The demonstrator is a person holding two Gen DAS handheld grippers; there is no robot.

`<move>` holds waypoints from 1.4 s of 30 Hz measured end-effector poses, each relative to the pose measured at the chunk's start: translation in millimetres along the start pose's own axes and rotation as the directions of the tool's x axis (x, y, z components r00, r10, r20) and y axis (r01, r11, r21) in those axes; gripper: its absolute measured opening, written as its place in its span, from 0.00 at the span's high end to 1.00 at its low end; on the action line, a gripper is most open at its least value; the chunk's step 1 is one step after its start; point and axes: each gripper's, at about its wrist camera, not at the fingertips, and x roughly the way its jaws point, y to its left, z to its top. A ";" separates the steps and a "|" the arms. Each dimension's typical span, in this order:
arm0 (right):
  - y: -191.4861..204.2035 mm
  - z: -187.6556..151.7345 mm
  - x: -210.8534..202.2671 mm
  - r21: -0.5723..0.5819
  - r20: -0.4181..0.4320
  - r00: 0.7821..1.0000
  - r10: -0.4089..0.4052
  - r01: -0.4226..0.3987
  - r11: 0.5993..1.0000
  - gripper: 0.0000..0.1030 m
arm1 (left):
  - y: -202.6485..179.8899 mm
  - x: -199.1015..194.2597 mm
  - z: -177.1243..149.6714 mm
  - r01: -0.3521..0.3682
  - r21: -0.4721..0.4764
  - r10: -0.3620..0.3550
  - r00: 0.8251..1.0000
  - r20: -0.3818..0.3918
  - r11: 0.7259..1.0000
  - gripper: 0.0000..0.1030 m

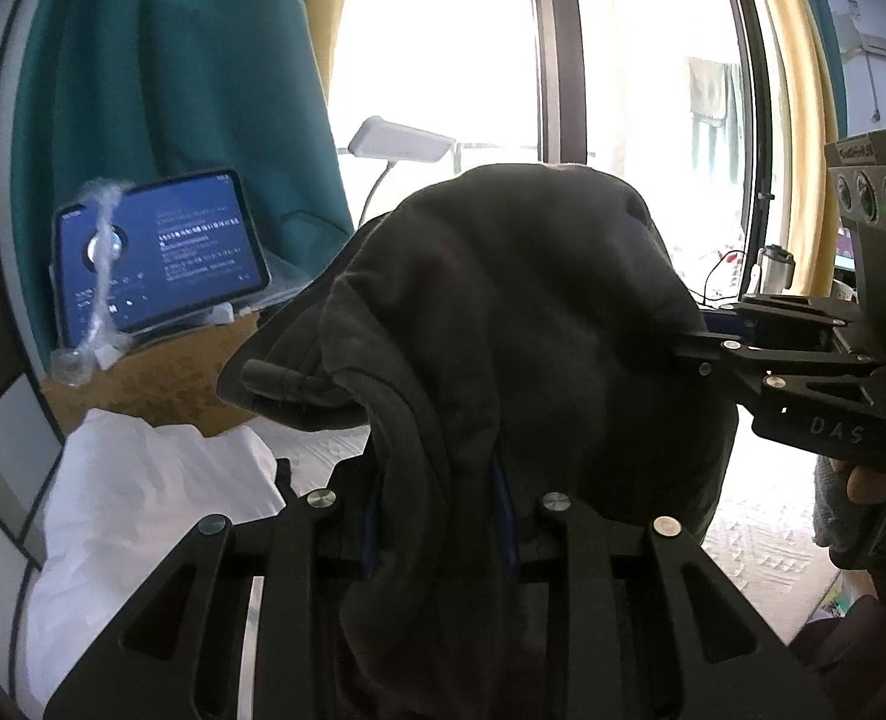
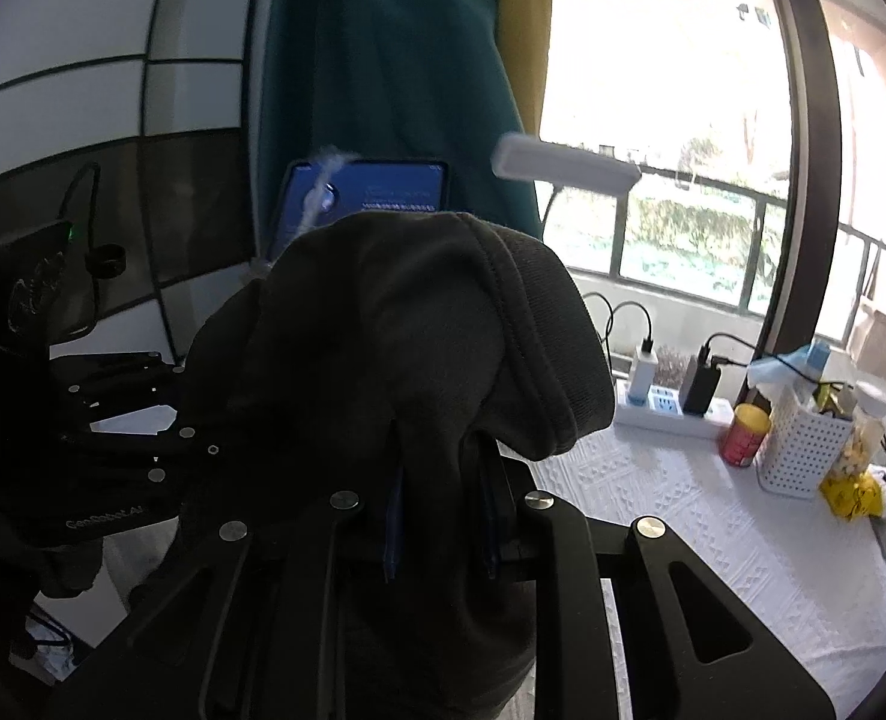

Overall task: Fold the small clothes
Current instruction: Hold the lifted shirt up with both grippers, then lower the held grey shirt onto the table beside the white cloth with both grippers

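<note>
A dark grey garment (image 1: 503,312) hangs in the air, bunched over both grippers. My left gripper (image 1: 440,516) is shut on its cloth, which drapes over the fingers and hides the tips. My right gripper (image 1: 683,348) comes in from the right in the left wrist view and is clamped on the garment's right edge. In the right wrist view the same garment (image 2: 395,348) covers my right gripper (image 2: 440,516), which is shut on it; my left gripper (image 2: 161,438) holds its left side. A ribbed hem (image 2: 539,324) folds over at the right.
A white cloth (image 1: 143,480) lies on the table at the left. A tablet (image 1: 161,252) stands on a cardboard box (image 1: 161,378). A white lamp head (image 1: 401,141) is behind. A power strip (image 2: 671,408), red can (image 2: 743,435) and white perforated basket (image 2: 803,450) sit on the white tablecloth (image 2: 713,540).
</note>
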 end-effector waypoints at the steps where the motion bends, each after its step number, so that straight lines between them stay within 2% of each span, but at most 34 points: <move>1: -2.2 -0.4 4.8 0.003 -0.008 1.000 -0.001 0.001 1.000 0.79 | 1.4 4.7 -0.2 0.004 -0.004 -0.004 1.000 -0.008 1.000 0.73; 12: -25.4 -12.1 58.4 0.050 -0.101 0.995 0.000 0.005 0.999 0.79 | 11.4 49.7 -7.3 0.028 -0.044 -0.032 0.996 -0.089 0.999 0.73; 21: -38.4 -21.2 101.5 0.085 -0.170 0.985 0.030 -0.016 0.996 0.79 | 23.4 83.5 -17.2 0.014 -0.077 -0.027 0.985 -0.168 0.997 0.73; 30: -52.8 -38.5 142.0 0.136 -0.256 0.964 0.069 -0.035 0.990 0.79 | 28.7 110.0 -28.1 -0.003 -0.114 -0.025 0.969 -0.244 0.994 0.73; 42: -71.8 -60.9 189.7 0.244 -0.371 0.918 0.138 -0.047 0.969 0.79 | 39.9 142.0 -37.7 -0.024 -0.130 -0.022 0.939 -0.343 0.991 0.73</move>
